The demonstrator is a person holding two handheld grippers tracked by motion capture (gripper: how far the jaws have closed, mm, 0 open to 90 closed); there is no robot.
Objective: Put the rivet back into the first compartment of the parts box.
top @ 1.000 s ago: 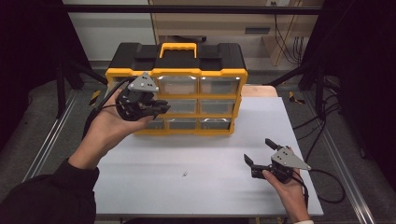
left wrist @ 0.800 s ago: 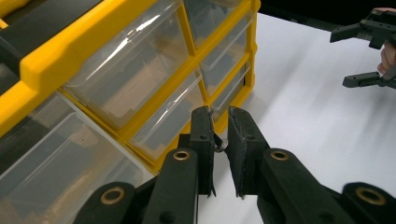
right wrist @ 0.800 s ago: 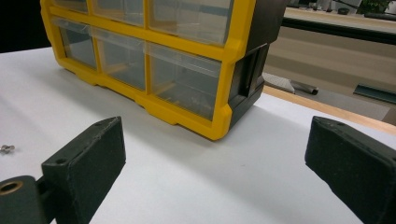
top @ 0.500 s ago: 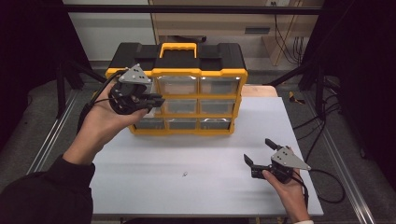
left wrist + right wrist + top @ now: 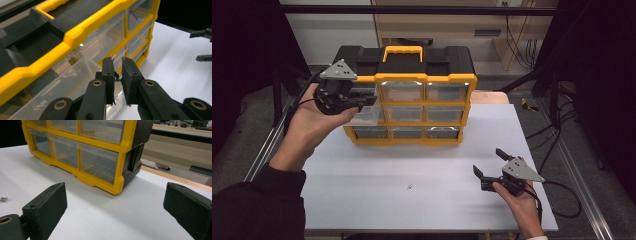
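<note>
A yellow and black drawer organiser [image 5: 412, 107] with clear drawers stands at the back of the white table [image 5: 362, 190]. Its middle-left drawer [image 5: 364, 116] is pulled out. My left gripper [image 5: 368, 99] hovers over that drawer at the organiser's left end. In the left gripper view its jaws [image 5: 118, 62] are nearly together, pinching a small dark metal part [image 5: 117, 77] above the open drawer [image 5: 75, 82]. My right gripper [image 5: 489, 165] rests low at the table's front right, open and holding nothing, and in its own view [image 5: 115, 212] it faces the organiser [image 5: 100, 150].
A small screw [image 5: 410, 187] lies loose on the table between the hands, seen at the left edge of the right gripper view [image 5: 3, 199]. A wooden board [image 5: 489, 97] sits behind the organiser at the right. Cables [image 5: 557, 200] trail off the table's right edge.
My left gripper has moved left and a little up along the organiser's front, jaws unchanged. The right gripper has stayed where it was.
</note>
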